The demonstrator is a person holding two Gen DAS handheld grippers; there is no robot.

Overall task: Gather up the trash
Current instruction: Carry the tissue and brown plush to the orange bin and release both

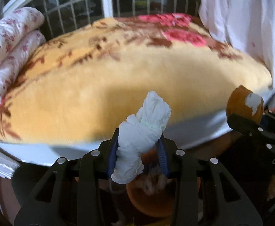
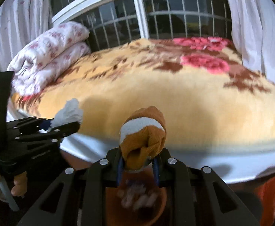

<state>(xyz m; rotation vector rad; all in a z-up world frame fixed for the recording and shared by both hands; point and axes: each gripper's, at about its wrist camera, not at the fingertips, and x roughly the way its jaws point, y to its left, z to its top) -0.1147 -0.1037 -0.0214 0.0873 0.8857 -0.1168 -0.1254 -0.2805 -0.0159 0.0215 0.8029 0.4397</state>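
My left gripper (image 1: 138, 150) is shut on a crumpled white tissue wad (image 1: 143, 130), held up in front of the bed's near edge. It also shows in the right wrist view (image 2: 69, 111) at the left. My right gripper (image 2: 138, 162) is shut on a rolled brown sock with a white band (image 2: 144, 135). The sock also shows in the left wrist view (image 1: 245, 104) at the right. An orange-brown basket (image 2: 137, 203) with blurred scraps inside sits low beneath both grippers; it also shows in the left wrist view (image 1: 156, 199).
A bed with a yellow floral blanket (image 1: 118, 79) fills the view ahead. A folded white-and-pink quilt (image 1: 9, 50) lies at its left end. White curtains (image 1: 250, 18) hang at the right. A barred window (image 2: 156, 18) is behind the bed.
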